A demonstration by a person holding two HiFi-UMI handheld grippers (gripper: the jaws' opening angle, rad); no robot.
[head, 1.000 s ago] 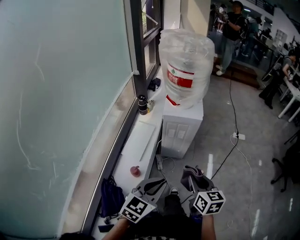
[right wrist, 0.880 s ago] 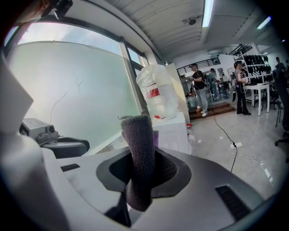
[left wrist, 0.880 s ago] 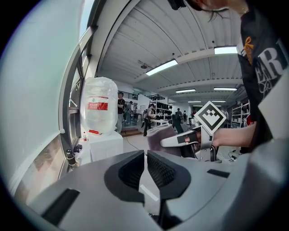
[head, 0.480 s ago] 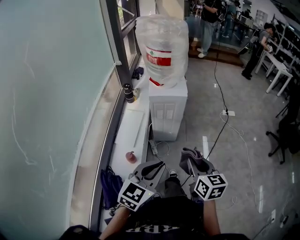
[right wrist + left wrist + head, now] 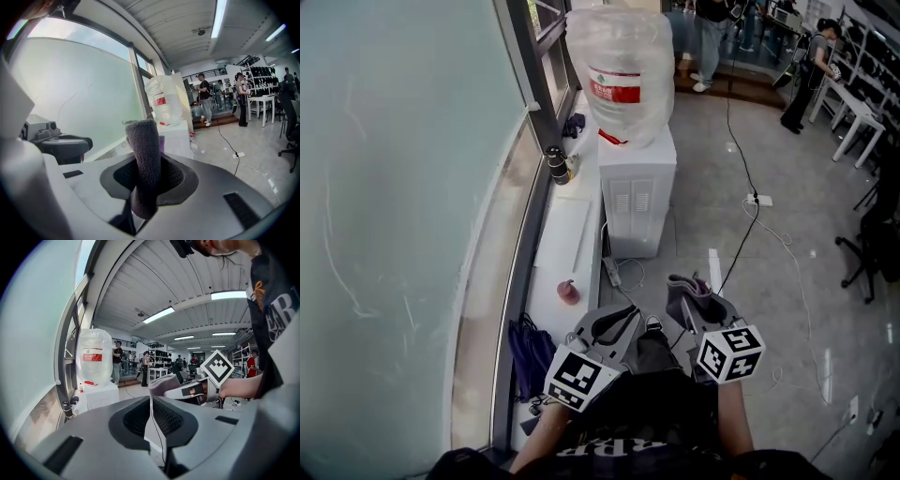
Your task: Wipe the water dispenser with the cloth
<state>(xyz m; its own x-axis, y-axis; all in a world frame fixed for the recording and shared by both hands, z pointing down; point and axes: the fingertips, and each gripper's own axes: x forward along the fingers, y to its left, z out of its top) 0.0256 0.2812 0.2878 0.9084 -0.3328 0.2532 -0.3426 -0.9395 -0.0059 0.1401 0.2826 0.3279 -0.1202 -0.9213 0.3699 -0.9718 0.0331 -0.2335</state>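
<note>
Across grey floor (image 5: 769, 281) toward water dispenser (image 5: 636, 202), no nearer than 1 second ago, only shifted left. Cloth (image 5: 145, 164) pinched in right gripper (image 5: 694, 305), left gripper (image 5: 614, 328) closed, empty; wiping yet to start.

A frosted glass wall (image 5: 394, 187) runs along the left side, divided by a dark window frame (image 5: 517, 66). A white sill (image 5: 567, 234) runs along its base. The floor (image 5: 806, 281) is grey and glossy. A black cable (image 5: 737, 141) crosses it to a white power strip (image 5: 759, 200). White tables (image 5: 853, 117) stand at far right. Fluorescent strip lights (image 5: 216, 18) are mounted on the ribbed ceiling (image 5: 140, 277).
</note>
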